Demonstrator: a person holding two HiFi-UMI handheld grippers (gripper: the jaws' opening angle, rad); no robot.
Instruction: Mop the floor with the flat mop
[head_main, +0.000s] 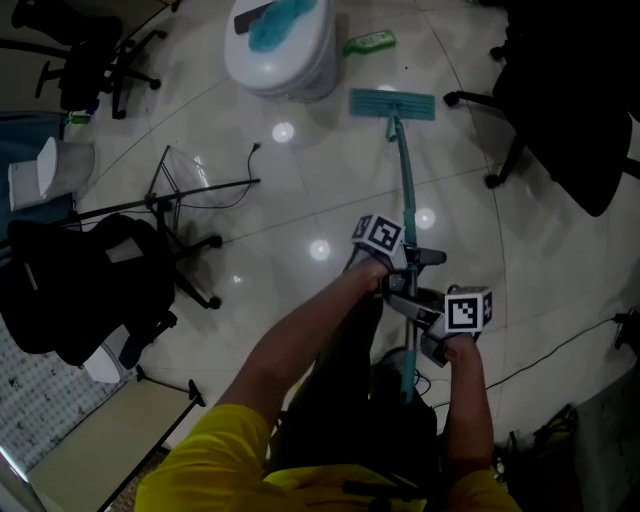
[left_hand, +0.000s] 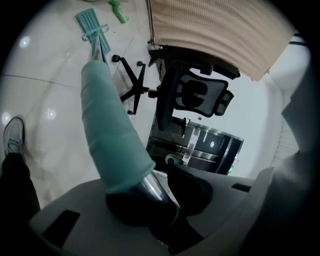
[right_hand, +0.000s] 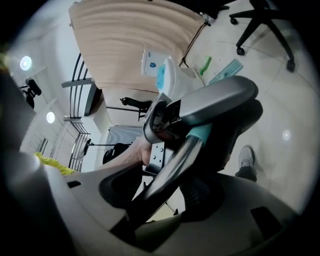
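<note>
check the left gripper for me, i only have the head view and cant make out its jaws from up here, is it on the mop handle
Observer: Yes. In the left gripper view the left gripper has the mop handle between its jaws, with the pads on bare metal just past the end of the teal sleeve.

Operator: and the right one

Observer: The right gripper view shows the right gripper clamped on the same handle, also on bare metal, on the person's side of the sleeve.

Operator: feet? the body blocks them for me

Observer: One shoe shows in the left gripper view, flat on the floor and well clear of the mop head.
</note>
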